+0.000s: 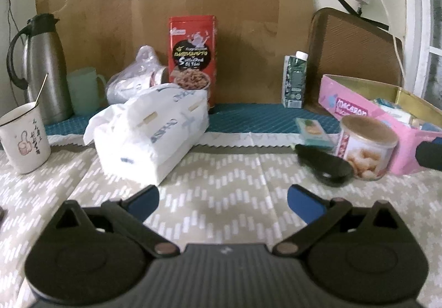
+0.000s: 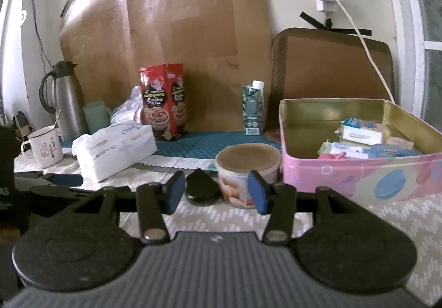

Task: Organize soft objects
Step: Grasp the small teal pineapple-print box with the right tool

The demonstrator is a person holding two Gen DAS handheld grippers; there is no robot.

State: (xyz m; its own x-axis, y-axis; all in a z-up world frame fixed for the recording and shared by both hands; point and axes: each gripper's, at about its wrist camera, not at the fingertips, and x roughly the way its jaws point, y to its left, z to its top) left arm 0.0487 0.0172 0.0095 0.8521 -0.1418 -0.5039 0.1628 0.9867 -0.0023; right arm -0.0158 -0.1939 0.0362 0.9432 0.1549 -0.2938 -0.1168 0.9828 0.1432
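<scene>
A white soft tissue pack lies on the patterned tablecloth, just ahead and left of my left gripper, which is open and empty. It also shows in the right wrist view. A pink macaron tin stands at right and holds several small soft packs; it also shows in the left wrist view. My right gripper is open and empty, in front of a round can and a black oval object.
A white mug, steel thermos, green cup and clear bag stand at left. A red snack box and carton stand at the back on a teal mat. A small teal packet lies near the can.
</scene>
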